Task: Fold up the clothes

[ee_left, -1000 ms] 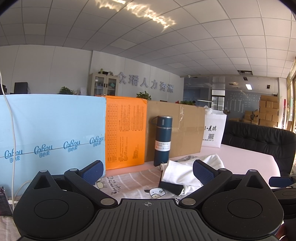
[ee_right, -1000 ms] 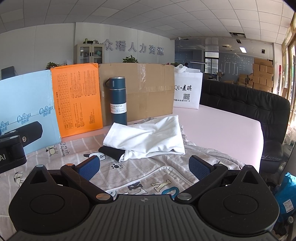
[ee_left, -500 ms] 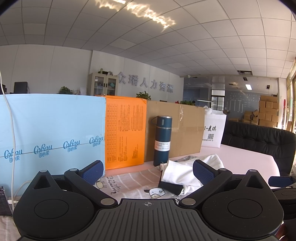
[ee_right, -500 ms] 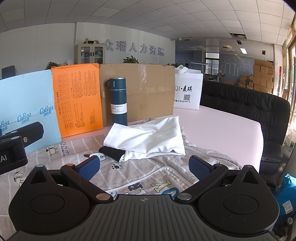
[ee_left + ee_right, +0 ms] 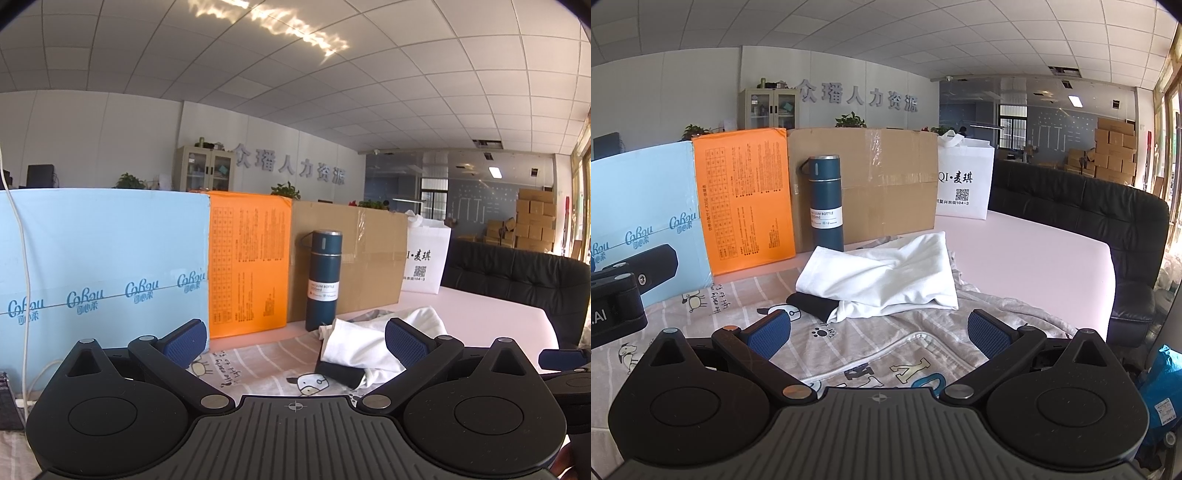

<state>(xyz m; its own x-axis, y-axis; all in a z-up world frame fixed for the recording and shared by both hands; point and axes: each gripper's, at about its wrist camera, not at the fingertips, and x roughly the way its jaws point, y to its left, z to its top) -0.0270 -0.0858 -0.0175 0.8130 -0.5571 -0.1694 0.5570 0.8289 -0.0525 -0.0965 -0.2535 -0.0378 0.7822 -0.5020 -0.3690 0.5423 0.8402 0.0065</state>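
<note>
I count two hand-held grippers: my left one [image 5: 294, 342] and my right one [image 5: 879, 332], each with two blue-padded fingers spread apart. On the bench [image 5: 1034, 254] I count one white garment [image 5: 886, 280], one black garment [image 5: 812, 306] tucked under it, and one printed grey garment [image 5: 871, 347] spread beneath both. There is one dark blue bottle [image 5: 825, 203]. Behind stand three boxes: one light blue [image 5: 642, 206], one orange [image 5: 746, 199], one brown cardboard [image 5: 879, 184]. I see one white bag [image 5: 964, 184] and one black sofa [image 5: 1089, 218].
</note>
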